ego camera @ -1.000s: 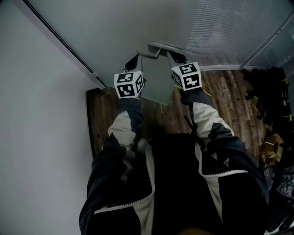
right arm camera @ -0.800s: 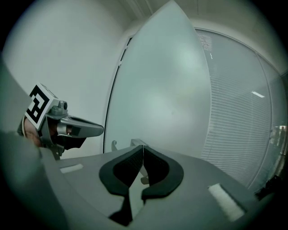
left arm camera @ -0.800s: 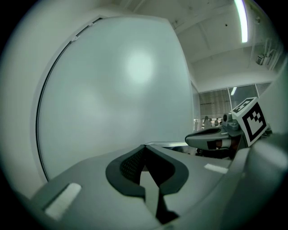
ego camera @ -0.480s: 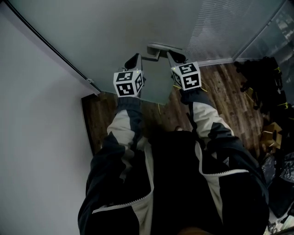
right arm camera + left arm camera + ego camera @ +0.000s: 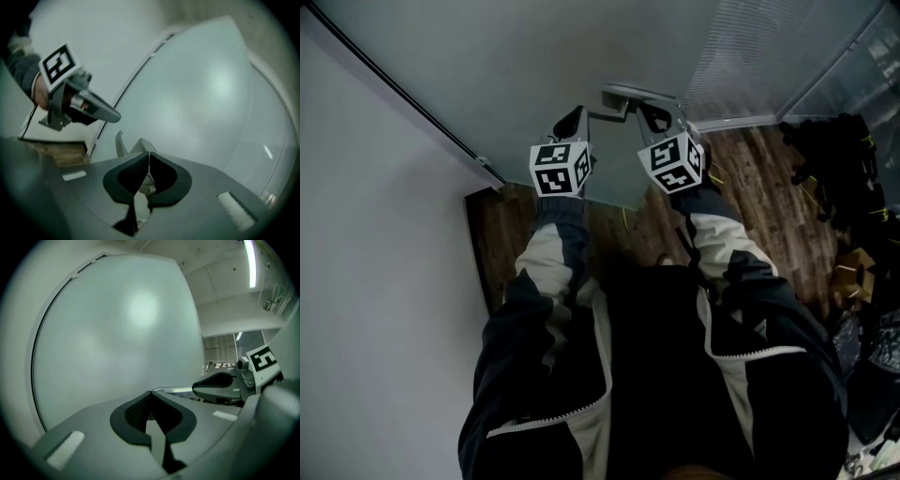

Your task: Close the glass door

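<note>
The frosted glass door [image 5: 534, 66] fills the top of the head view, with its metal lever handle [image 5: 628, 96] near the middle. My right gripper [image 5: 654, 116] is shut, its tips right at the handle. In the right gripper view the handle's metal [image 5: 123, 144] shows just beyond the closed tips [image 5: 149, 153]; whether they pinch it is unclear. My left gripper [image 5: 572, 122] is shut too, with nothing in it, pointing at the glass [image 5: 117, 333] just left of the handle. The right gripper [image 5: 218, 386] shows at the right of the left gripper view.
A white wall [image 5: 375, 309] runs down the left. The dark wooden floor [image 5: 769, 206] lies below. A glass panel with blinds [image 5: 769, 56] stands at the upper right. Black bags and clutter [image 5: 853, 187] lie on the floor at the right.
My right gripper has rolled at the handle, its marker cube tipping to the left. The left gripper has stayed where it was.
</note>
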`<action>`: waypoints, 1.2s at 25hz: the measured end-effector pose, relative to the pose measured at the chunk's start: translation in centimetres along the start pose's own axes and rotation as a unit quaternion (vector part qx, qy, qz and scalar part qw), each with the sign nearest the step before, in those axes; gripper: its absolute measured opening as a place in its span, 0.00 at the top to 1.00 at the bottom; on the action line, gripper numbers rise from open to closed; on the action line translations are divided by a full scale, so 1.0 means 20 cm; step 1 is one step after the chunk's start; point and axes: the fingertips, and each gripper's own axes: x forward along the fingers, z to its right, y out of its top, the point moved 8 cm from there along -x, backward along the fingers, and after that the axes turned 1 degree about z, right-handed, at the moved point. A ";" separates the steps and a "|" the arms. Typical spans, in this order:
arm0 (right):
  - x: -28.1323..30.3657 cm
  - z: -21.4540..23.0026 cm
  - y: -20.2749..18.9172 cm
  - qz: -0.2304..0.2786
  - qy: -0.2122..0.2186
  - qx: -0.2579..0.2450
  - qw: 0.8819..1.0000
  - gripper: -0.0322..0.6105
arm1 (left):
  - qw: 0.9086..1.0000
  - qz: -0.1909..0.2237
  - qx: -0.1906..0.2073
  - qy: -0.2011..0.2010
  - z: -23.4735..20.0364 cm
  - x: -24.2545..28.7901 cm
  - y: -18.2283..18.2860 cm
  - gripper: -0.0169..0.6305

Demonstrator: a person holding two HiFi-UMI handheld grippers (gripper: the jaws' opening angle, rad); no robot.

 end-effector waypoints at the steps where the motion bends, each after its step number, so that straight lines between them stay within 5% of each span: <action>1: 0.02 -0.04 0.01 -0.009 0.003 -0.063 0.998 0.91 | 1.000 0.000 0.000 0.000 -0.01 0.00 0.00 0.97; 4: 0.08 -0.15 0.03 -0.035 0.032 -0.188 0.981 0.82 | 1.000 0.002 0.001 -0.002 0.00 0.00 0.00 0.97; 7: 0.09 -0.17 0.04 -0.048 0.039 -0.256 0.965 0.76 | 1.000 0.002 0.006 -0.007 0.03 0.01 0.01 0.97; 9: 0.10 -0.17 0.04 -0.059 0.053 -0.270 0.960 0.72 | 1.000 0.002 0.005 -0.007 0.02 0.01 0.01 0.97; 11: 0.10 -0.20 0.02 -0.076 0.077 -0.275 0.955 0.55 | 1.000 0.003 0.003 -0.006 0.01 0.00 0.00 0.97; 17: 0.18 -0.26 0.00 -0.097 0.089 -0.339 0.932 0.45 | 1.000 0.003 0.001 -0.008 0.04 0.00 0.00 0.97; 23: 0.25 -0.29 -0.01 -0.112 0.063 -0.377 0.917 0.46 | 1.000 0.000 -0.001 0.000 0.00 -0.04 -0.02 0.97; 26: 0.28 -0.29 -0.03 -0.125 0.045 -0.406 0.904 0.73 | 1.000 -0.004 -0.002 0.000 0.00 -0.05 -0.03 0.97; 30: 0.29 -0.29 -0.03 -0.121 0.029 -0.414 0.902 0.74 | 1.000 -0.005 -0.002 0.001 -0.01 -0.05 -0.03 0.97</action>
